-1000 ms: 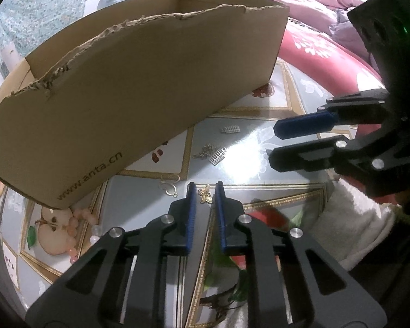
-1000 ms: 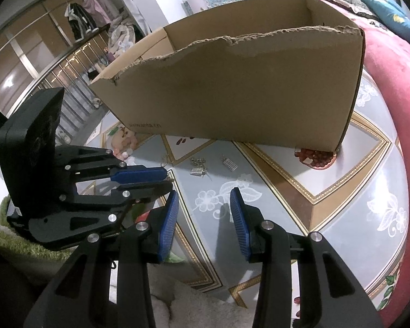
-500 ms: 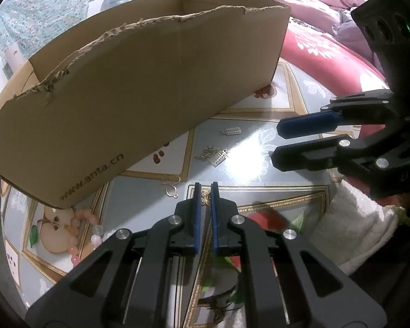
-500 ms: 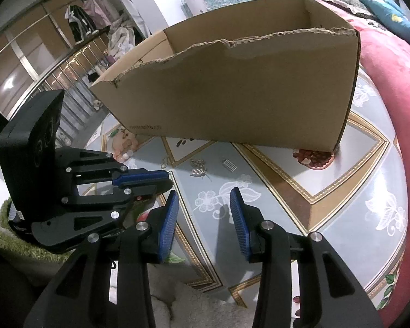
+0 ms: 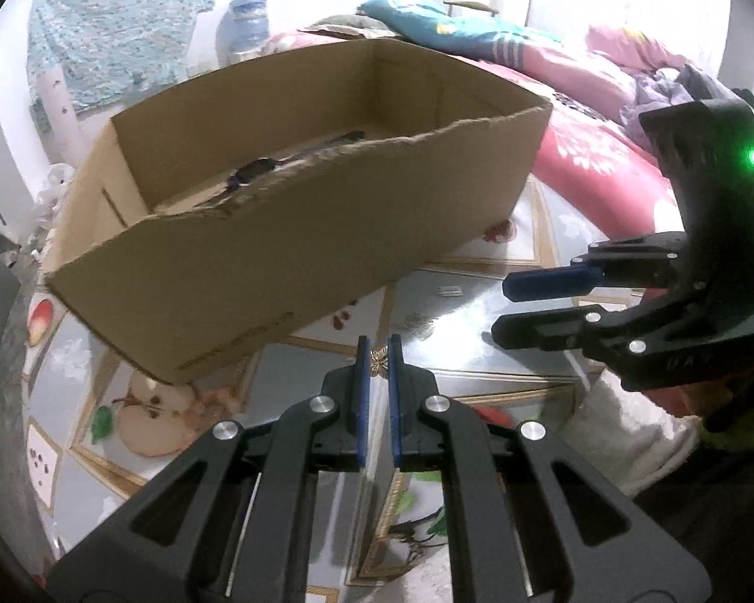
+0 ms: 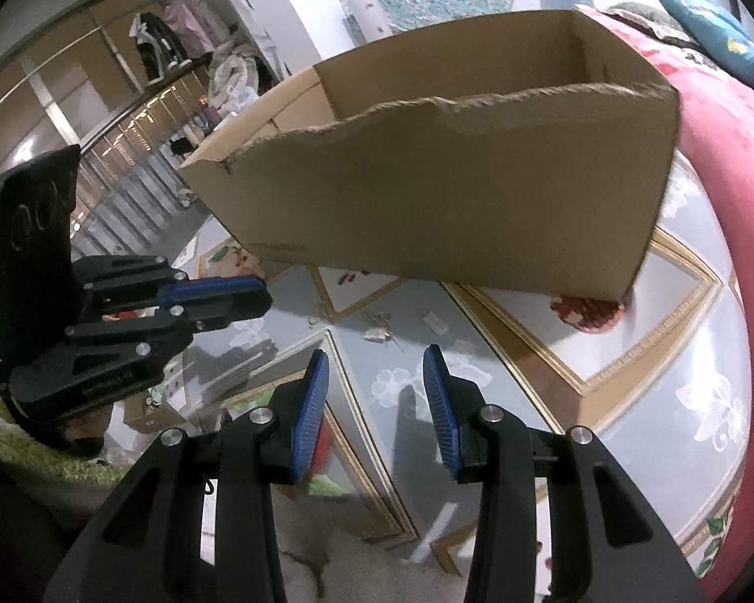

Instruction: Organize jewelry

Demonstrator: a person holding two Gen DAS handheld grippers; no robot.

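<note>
Left gripper (image 5: pixel 378 352) lifted since the earlier frame: the left wrist camera now looked over the torn rim into the cardboard box (image 5: pixel 296 251), where before it saw only the outer wall. Jaws had narrowed and were clamped on a small gold charm (image 5: pixel 378 361), pinched at the pad tips, clear of the table.

Box: long axis ran from 9 o'clock to 2 o'clock in the left wrist view, open top up, torn edge toward the camera. Something dark lay inside (image 5: pixel 256 171), half hidden by the rim; couldn't identify it.

Patterned tabletop (image 6: pixel 553 377) below, pink bedding (image 5: pixel 593 161) at 2 o'clock.

Right gripper (image 6: pixel 377 392) at 3 o'clock in the left wrist view, jaws partly apart, nothing between them.

Loose silver pieces (image 6: pixel 377 334) lay on the table just in front of the box, at 12 o'clock from the right gripper; too small and blurred to tell types. Charm's shape and orientation: too small to resolve, mostly covered by the pads.
</note>
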